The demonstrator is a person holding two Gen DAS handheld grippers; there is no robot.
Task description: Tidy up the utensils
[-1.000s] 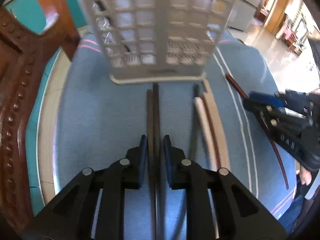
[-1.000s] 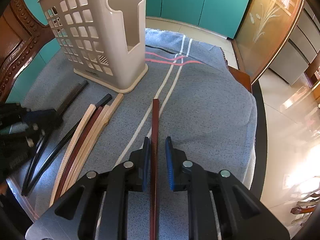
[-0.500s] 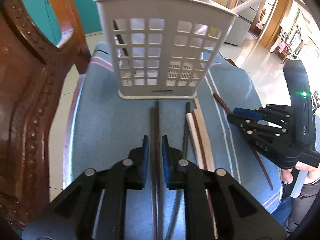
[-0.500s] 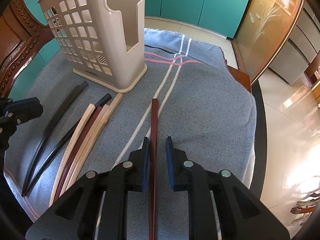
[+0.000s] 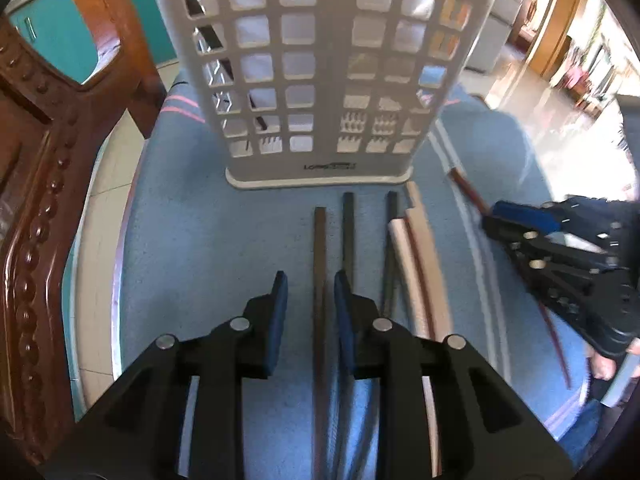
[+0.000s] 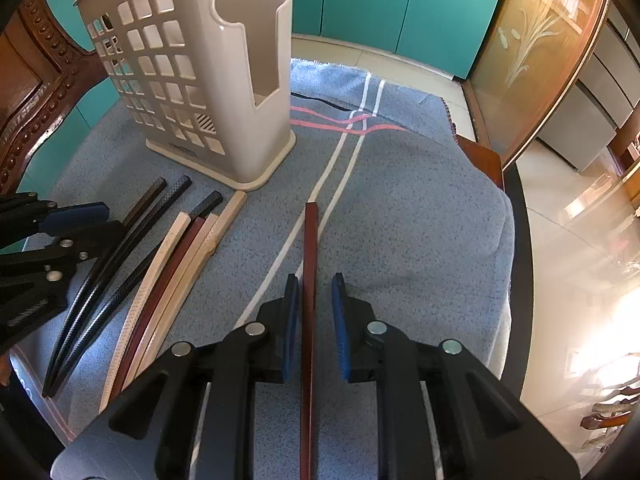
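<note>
A white lattice utensil holder (image 5: 320, 80) stands on a blue cloth; it also shows in the right wrist view (image 6: 200, 80). Several chopsticks lie in front of it. My left gripper (image 5: 308, 300) is open, its jaws either side of a dark brown chopstick (image 5: 320, 264), with a black one (image 5: 348, 236) just right of it. My right gripper (image 6: 314, 316) is open around a reddish-brown chopstick (image 6: 310, 264) lying on the cloth. Cream, red and black chopsticks (image 6: 168, 264) lie between the two grippers.
A carved wooden chair (image 5: 36, 184) stands at the left of the table. The blue cloth (image 6: 420, 220) covers the table, whose edge drops off at the right. Teal cabinets (image 6: 380, 4) stand behind.
Both grippers' jaws have opened wider. The two dark chopsticks at the left gripper have come apart. The left gripper sits closer to the holder than half a second ago.
</note>
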